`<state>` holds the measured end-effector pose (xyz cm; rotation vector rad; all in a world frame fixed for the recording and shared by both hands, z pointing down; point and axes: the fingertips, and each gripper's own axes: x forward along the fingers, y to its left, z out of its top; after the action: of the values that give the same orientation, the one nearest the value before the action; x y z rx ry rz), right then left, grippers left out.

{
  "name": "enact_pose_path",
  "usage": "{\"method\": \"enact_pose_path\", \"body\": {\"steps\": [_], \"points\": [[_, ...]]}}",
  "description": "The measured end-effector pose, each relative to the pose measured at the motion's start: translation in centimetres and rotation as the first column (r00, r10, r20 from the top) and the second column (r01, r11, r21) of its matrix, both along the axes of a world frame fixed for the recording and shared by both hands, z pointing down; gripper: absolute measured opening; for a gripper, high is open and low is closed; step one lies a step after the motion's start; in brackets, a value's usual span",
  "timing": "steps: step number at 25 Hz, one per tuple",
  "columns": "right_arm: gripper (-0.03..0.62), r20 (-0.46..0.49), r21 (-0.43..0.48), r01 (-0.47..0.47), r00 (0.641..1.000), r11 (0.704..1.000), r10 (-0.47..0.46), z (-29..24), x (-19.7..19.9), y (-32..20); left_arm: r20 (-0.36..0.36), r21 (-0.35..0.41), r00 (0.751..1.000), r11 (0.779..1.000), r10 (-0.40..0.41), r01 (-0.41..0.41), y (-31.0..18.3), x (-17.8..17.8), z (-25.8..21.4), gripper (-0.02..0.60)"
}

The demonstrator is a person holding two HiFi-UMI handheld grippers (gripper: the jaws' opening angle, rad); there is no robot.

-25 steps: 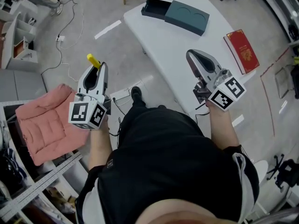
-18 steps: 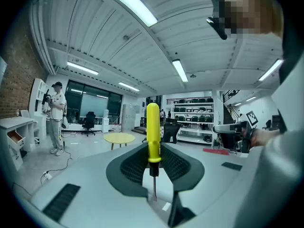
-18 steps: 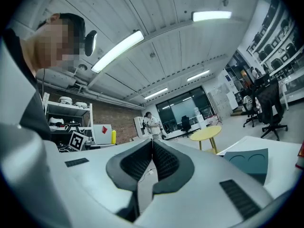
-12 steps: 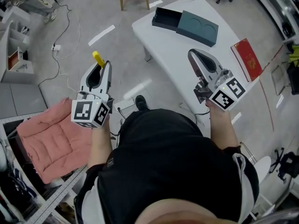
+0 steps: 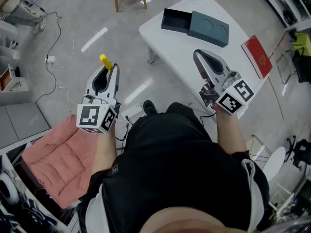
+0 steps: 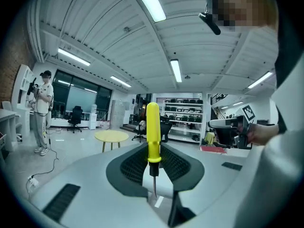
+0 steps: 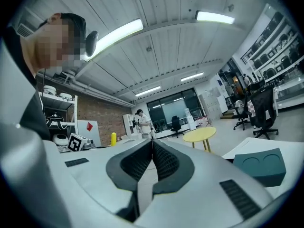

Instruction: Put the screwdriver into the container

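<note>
Left tongs (image 6: 153, 148) on screwdriver shaft (image 6: 154, 184); overhead, only its yellow handle (image 5: 105, 62).

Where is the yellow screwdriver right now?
The screwdriver is clamped in the left hand-held gripper at the head view's left, yellow handle poking past the tips, over the floor, left of the white table.

Bare white table (image 5: 180, 47) lies open before the container (image 5: 195, 24); a red book (image 5: 256, 56) sits well aside.

Left gripper (image 5: 111, 68) holds the yellow screwdriver (image 5: 105, 61) above the floor; right gripper (image 5: 199, 55) hangs over the white table (image 5: 167, 47), the container (image 5: 195, 24) lying along its far edge
</note>
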<state>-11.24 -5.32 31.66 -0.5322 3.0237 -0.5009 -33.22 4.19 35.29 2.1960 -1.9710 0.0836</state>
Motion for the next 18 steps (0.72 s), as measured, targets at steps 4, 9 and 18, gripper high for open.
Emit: {"method": "enact_pose_path", "body": {"steps": [4,9,18], "points": [[0.031,-0.029,-0.018,-0.066,0.997,0.998,0.065,0.8,0.6,-1.2,-0.027,-0.010,0.997,0.998,0.068,-0.069,-3.1,0.2,0.8,0.091],[0.031,-0.036,-0.030,-0.122,0.992,0.992,0.121,1.1,2.5,-4.8,-0.019,-0.008,0.992,0.992,0.126,-0.126,-7.5,1.7,0.8,0.091],[0.031,-0.013,-0.040,-0.123,0.992,0.992,0.122,1.7,3.5,-11.0,-0.022,-0.031,0.986,0.985,0.167,-0.168,-14.9,4.0,1.1,0.091]]}}
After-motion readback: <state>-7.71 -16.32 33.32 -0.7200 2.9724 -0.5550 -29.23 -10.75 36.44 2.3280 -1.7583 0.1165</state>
